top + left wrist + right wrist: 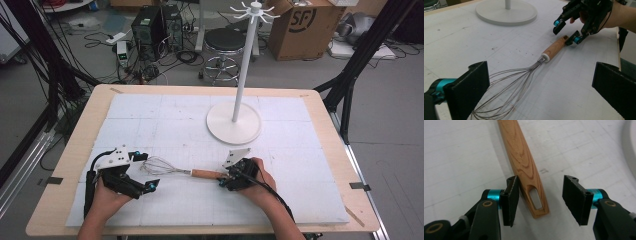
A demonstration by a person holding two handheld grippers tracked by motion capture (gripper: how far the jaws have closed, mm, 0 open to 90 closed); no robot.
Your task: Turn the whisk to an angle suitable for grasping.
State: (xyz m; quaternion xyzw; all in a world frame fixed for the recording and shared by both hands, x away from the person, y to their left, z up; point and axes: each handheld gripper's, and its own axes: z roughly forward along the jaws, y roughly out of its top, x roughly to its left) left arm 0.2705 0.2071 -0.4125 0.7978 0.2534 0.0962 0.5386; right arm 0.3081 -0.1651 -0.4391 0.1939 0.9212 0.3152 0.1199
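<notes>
Between right gripper [537, 200] jaws, whisk [524, 165] handle lies loose.

A whisk [172, 169] is lying on the white mat [300, 200] — wire head toward the left gripper [142, 171], wooden handle toward the right gripper [226, 178]. Both hands are entering from the bottom edge, the right gripper sitting at the handle's end. A white stand [234, 122] is standing upright beyond them — well apart from the whisk.
</notes>
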